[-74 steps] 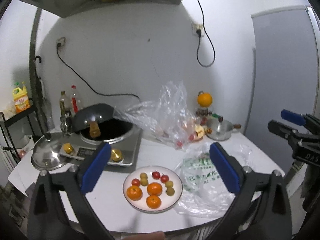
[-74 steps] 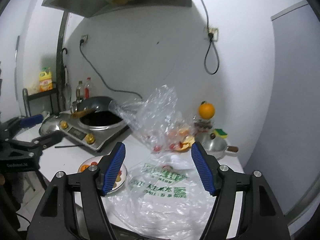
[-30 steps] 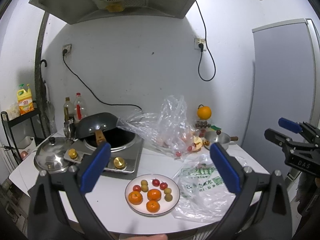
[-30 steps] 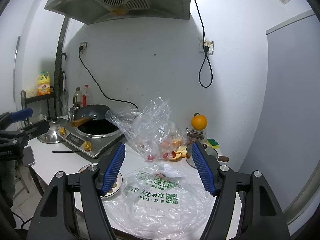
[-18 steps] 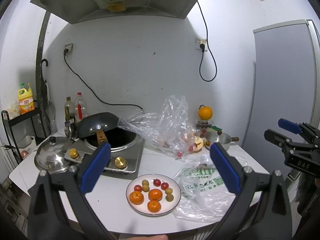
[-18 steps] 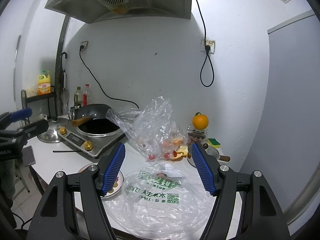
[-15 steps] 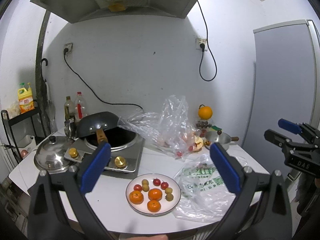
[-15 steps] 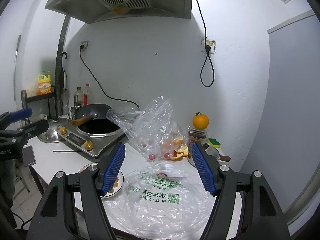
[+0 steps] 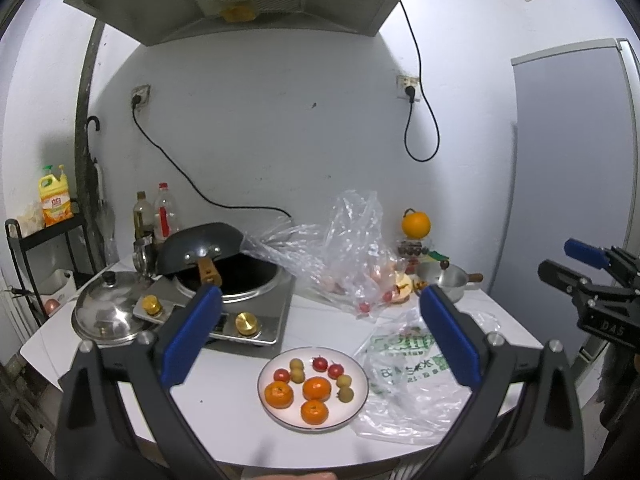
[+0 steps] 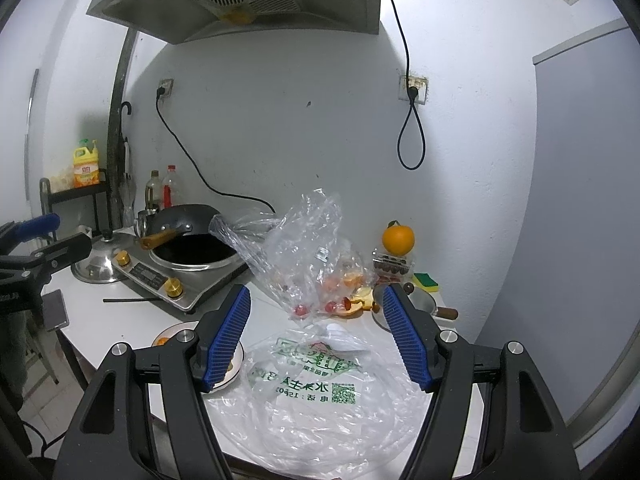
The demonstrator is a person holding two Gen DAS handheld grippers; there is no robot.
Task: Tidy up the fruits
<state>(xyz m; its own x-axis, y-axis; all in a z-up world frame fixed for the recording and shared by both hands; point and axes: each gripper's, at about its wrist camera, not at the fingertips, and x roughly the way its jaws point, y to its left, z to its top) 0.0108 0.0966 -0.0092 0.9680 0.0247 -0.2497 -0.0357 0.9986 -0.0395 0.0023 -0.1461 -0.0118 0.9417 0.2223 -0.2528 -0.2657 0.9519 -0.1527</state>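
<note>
A white plate (image 9: 362, 378) near the table's front edge carries three tangerines (image 9: 317, 389), three cherry tomatoes (image 9: 319, 363) and several small yellow-green fruits (image 9: 345, 387). My left gripper (image 9: 320, 296) hovers open and empty in front of and above the plate. My right gripper (image 10: 317, 291) is also open and empty, held over a flat green-printed plastic bag (image 10: 316, 380). Behind that lies a crumpled clear bag (image 10: 304, 256) with more fruit in it. In the right wrist view the plate (image 10: 239, 354) is mostly hidden behind my left finger.
An induction cooker with a black wok (image 9: 236, 276) and a steel lid (image 9: 108, 312) fill the table's left. A small pot (image 9: 448, 280), a box topped by an orange (image 9: 416, 225) and a sponge (image 10: 426, 280) stand at the back right. A phone (image 10: 54, 310) lies at the left edge.
Since the earliest frames both views have drawn back a little and tipped up, showing more of the hood. Over the last second nothing has moved.
</note>
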